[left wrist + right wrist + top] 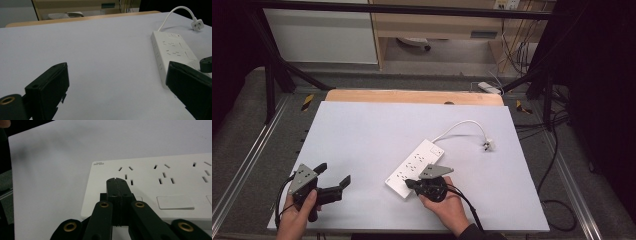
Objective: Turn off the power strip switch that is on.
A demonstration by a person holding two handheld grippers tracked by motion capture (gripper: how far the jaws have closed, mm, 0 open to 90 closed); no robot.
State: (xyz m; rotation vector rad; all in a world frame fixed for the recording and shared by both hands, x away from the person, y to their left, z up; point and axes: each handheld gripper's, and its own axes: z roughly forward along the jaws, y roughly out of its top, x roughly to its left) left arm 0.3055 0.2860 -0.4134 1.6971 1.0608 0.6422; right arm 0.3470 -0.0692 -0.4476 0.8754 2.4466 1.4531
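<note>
Right hand-held gripper (117, 181) pressed together over power strip (414, 167), contact unclear; left hand-held gripper (332, 176) spread.

We found the surface (362, 130) bare across its left and far parts; only the power strip (414, 167), its cord (459, 125) and plug (487, 145) blocked the right-centre.

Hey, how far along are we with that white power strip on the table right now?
Early on. The white plastic power strip lies flat on the white table, its white plug loose, plugged into nothing. In hand: the right gripper, jaws shut, sits over the strip's near end by a rocker switch. The left gripper waits open, apart. Whatever follows that press seems left.
</note>
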